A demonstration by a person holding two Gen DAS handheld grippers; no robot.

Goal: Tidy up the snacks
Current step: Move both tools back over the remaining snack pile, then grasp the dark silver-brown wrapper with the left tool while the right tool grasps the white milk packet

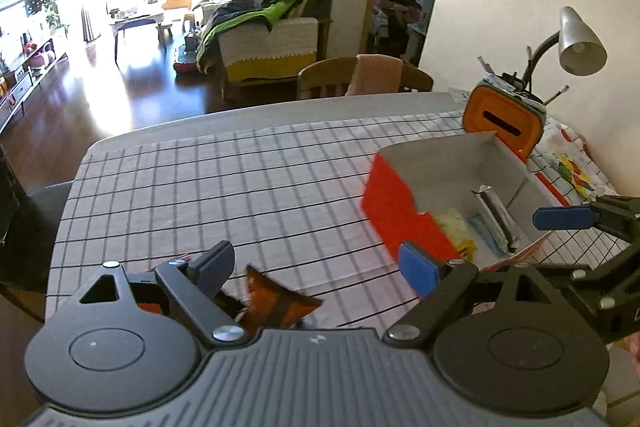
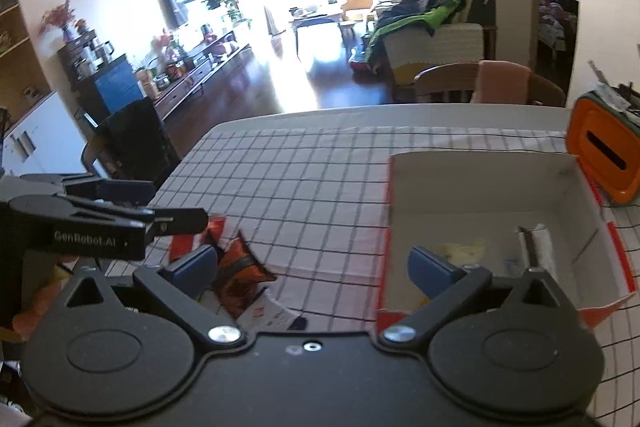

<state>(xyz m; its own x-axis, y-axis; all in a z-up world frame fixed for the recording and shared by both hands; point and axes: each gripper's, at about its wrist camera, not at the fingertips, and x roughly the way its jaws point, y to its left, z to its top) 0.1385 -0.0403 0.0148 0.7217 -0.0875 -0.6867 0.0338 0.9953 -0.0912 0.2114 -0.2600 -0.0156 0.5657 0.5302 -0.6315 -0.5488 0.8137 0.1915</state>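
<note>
Left wrist view: my left gripper [image 1: 318,269] hangs over the checked tablecloth [image 1: 224,187] with its fingers spread wide and nothing between them. Just under its near edge lies an orange-brown snack packet [image 1: 280,301], flat on the cloth and untouched by either finger. To the right stands the open cardboard box [image 1: 400,211], red outside and pale inside. In it lie a silver wrapped bar [image 1: 496,219] leaning along the inner wall, a yellowish snack [image 1: 456,223] and a bluish packet [image 1: 486,233], though blur keeps me from telling these last two more exactly. My right gripper [image 1: 568,219] reaches in from the right edge, one blue finger above the box's near corner.

In the right wrist view my right gripper [image 2: 320,263] is released as well, fingers far apart and empty, its right finger in front of the box [image 2: 480,171]. The same snack packet [image 2: 240,267] lies by its left finger, with another orange wrapper [image 2: 212,227] just behind it. An orange container [image 2: 600,155] stands beyond the box, and a desk lamp [image 1: 580,43] rises behind it.
</note>
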